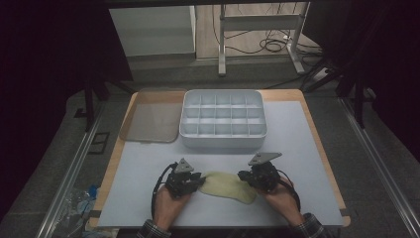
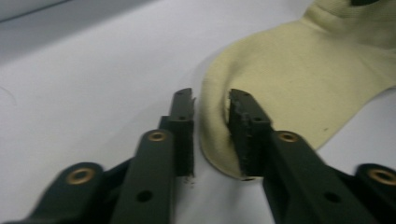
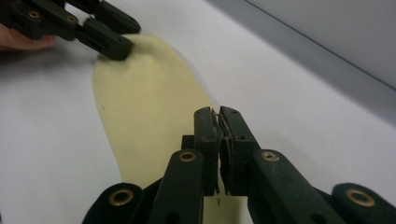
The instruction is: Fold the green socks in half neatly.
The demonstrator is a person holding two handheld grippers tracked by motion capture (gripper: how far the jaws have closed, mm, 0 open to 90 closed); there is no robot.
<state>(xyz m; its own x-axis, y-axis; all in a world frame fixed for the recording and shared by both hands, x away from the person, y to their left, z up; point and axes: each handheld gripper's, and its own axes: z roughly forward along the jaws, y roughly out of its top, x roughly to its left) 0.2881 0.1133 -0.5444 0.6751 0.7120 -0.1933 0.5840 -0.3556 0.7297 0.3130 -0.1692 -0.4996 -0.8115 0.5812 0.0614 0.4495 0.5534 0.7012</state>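
Note:
A pale yellow sock (image 1: 228, 187) lies flat on the white mat (image 1: 302, 148), near the front edge and between my two grippers. My left gripper (image 1: 200, 182) is at the sock's left end. In the left gripper view it (image 2: 211, 100) stands open, its jaws straddling a raised edge of the sock (image 2: 299, 84). My right gripper (image 1: 242, 176) is at the sock's right end. The right gripper view shows it (image 3: 218, 116) shut on a thin edge of the sock (image 3: 144, 102), with the left gripper (image 3: 114, 46) resting on the far end.
A white box (image 1: 223, 138) divided into several empty compartments stands behind the sock at the middle of the table. Its clear lid (image 1: 151, 121) lies flat to the left. A crumpled plastic bag (image 1: 79, 201) lies on the floor at the left.

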